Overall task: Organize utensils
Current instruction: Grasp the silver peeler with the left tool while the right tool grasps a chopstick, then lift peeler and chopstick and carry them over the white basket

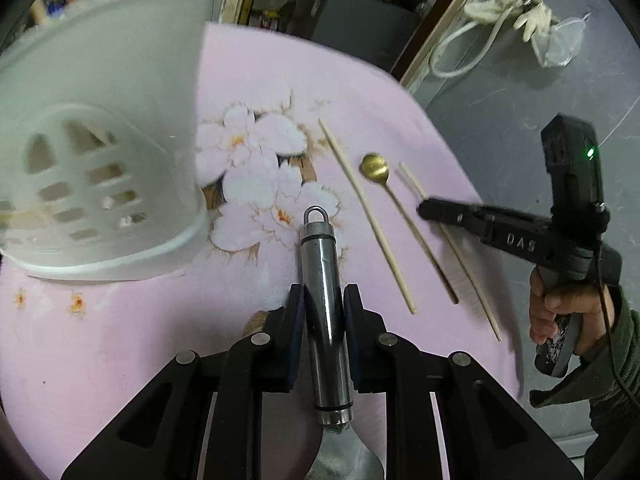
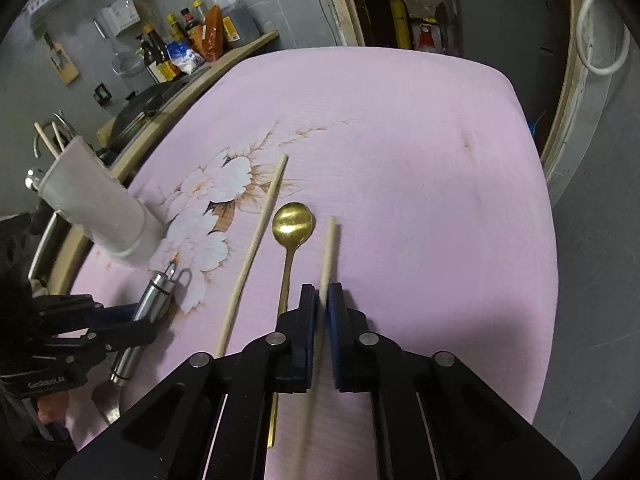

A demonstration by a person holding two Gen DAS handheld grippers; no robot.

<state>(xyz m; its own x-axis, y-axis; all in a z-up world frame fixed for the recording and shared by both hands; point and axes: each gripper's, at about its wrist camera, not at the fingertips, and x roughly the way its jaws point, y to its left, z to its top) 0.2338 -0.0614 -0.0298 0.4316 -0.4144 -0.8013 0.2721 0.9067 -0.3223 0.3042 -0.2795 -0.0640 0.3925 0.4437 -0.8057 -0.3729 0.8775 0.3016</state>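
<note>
My left gripper (image 1: 323, 296) is shut on the steel handle of a ladle-like utensil (image 1: 324, 256), ring end pointing away, just above the pink flowered cloth (image 1: 120, 340). The white slotted utensil holder (image 1: 100, 160) looms close at the left. On the cloth lie a wooden chopstick (image 1: 368, 216), a gold spoon (image 1: 374, 168) and a second chopstick (image 2: 330, 248). My right gripper (image 2: 322, 294) is shut on that second chopstick, low over the cloth. The right wrist view also shows the holder (image 2: 100, 208), the spoon (image 2: 293, 220), the free chopstick (image 2: 256, 240) and the left gripper (image 2: 132, 314) with the steel handle (image 2: 158, 292).
Sticks and a metal handle poke out of the holder's top (image 2: 46, 140). Bottles (image 2: 192, 48) and a dark pan (image 2: 136, 108) sit on a ledge beyond the table's left side. A hand (image 1: 560, 312) grips the right tool. Gloves and a hose (image 1: 516, 12) lie on the grey floor.
</note>
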